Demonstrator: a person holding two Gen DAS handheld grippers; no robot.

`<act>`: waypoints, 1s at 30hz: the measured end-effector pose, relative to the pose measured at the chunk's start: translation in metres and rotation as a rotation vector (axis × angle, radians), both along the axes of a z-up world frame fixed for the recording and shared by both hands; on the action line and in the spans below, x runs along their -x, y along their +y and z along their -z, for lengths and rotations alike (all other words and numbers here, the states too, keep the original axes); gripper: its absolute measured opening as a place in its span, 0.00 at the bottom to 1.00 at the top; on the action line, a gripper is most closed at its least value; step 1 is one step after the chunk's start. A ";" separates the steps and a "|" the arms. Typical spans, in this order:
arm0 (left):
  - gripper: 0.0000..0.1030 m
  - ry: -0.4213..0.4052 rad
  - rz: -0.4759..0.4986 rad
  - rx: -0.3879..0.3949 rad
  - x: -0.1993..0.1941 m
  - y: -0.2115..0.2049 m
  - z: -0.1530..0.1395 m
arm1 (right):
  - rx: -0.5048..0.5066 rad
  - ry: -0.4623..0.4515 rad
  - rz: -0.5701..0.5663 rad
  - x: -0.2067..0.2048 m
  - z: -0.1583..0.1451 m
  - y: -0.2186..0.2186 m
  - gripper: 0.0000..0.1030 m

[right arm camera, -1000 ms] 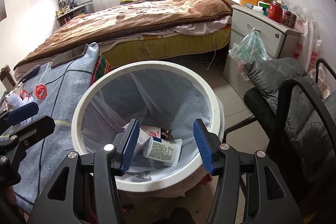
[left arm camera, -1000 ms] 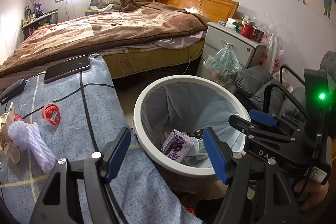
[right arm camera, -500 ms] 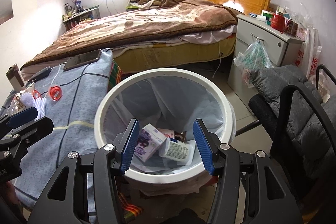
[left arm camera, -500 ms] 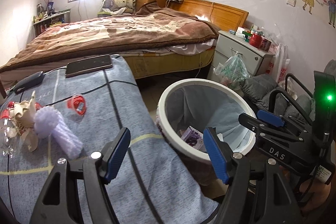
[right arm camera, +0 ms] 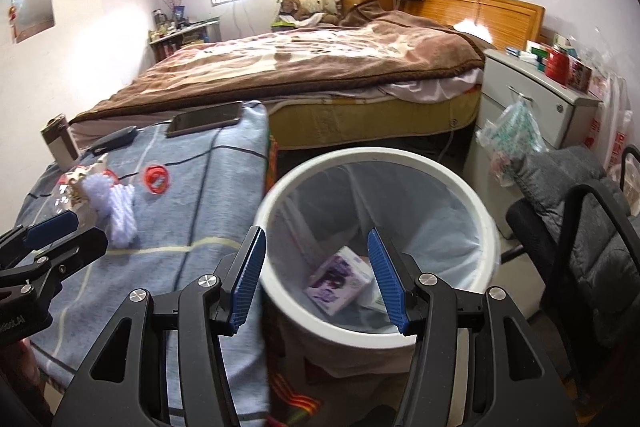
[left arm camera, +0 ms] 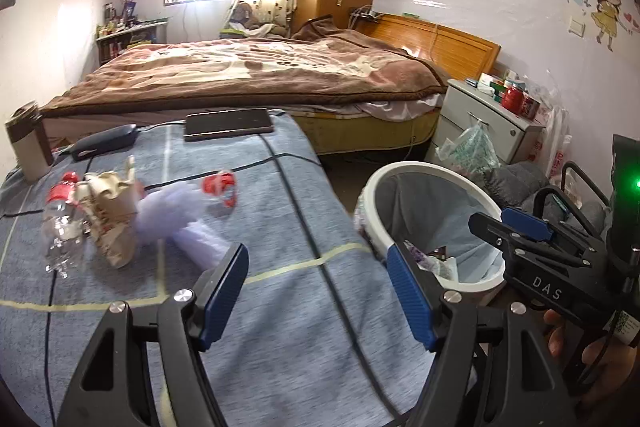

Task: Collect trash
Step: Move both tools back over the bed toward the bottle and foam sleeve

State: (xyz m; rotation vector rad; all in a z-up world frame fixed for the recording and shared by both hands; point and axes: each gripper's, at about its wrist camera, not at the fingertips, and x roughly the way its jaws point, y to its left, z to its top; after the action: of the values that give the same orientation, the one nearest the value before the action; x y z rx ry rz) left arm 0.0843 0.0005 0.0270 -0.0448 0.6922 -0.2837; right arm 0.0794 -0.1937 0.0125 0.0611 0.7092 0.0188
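Observation:
A white trash bin (right arm camera: 484,223) with a grey liner stands on the floor right of the blue-covered table (left arm camera: 280,307); a purple carton (right arm camera: 338,281) lies inside. On the table lie a clear plastic bottle (left arm camera: 60,223), crumpled brown paper (left arm camera: 110,215), a white fluffy yarn bundle (left arm camera: 180,215) and a red-white wrapper (left arm camera: 220,185). My left gripper (left arm camera: 316,295) is open and empty above the table's near right part. My right gripper (right arm camera: 316,279) is open and empty above the bin's near rim; it also shows in the left wrist view (left arm camera: 516,227).
A phone (left arm camera: 228,123), a black case (left arm camera: 106,147) and a tan cup (left arm camera: 28,147) sit at the table's far edge. A bed (left arm camera: 260,71) lies behind. A nightstand (left arm camera: 488,119) and a dark chair (right arm camera: 580,211) stand right of the bin.
Both grippers have pulled back and swung left, away from the bin. The left wrist view now faces the table trash; the bin has slid to the right in both views.

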 end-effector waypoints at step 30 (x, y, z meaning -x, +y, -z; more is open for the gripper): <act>0.72 0.015 -0.351 -0.011 0.002 0.189 0.014 | 0.019 0.028 -0.318 -0.037 0.010 0.125 0.54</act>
State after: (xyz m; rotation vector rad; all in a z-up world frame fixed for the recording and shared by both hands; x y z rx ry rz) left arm 0.0824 0.1893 0.0126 -0.1560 0.6881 0.0578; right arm 0.1168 -0.0682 0.0026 -0.0705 0.7408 0.3157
